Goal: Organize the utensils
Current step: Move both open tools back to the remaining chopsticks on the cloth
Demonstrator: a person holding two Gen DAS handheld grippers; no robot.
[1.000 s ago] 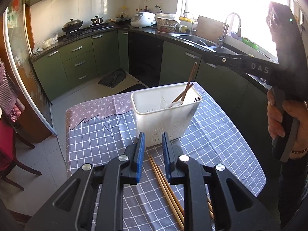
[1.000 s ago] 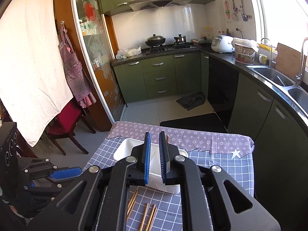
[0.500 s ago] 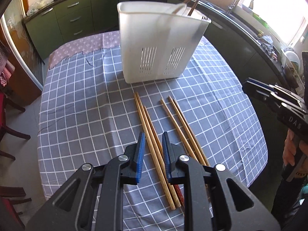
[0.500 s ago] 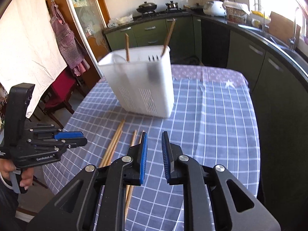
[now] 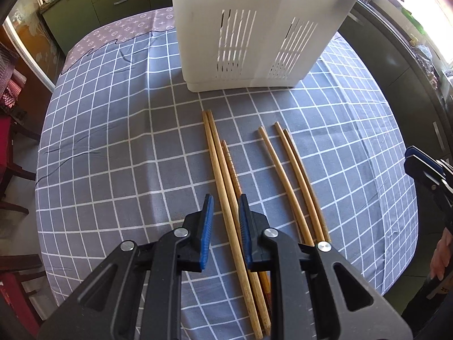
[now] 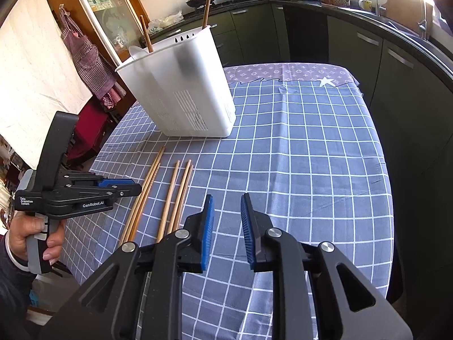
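Dropped close over six wooden chopsticks [image 5: 226, 187] lying on grey checked worktop [image 5: 113, 155], long axes toward twelve o'clock, below white slotted plastic holder [image 5: 254, 28]. Left gripper [image 5: 225, 212] nearer, fingers slightly parted, straddling leftmost pair, ungripped. Right gripper [image 6: 226, 215] opening, empty.

White slotted holder [image 5: 263, 28], tan chopsticks [image 5: 226, 187], grey-blue cloth [image 5: 113, 141] with white grid, blue gripper pads [image 6: 208, 232].

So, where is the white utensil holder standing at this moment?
The white utensil holder stands upright on the checked tablecloth, toward the table's far end. In the left wrist view it is just beyond the tips of the loose chopsticks lying before it.
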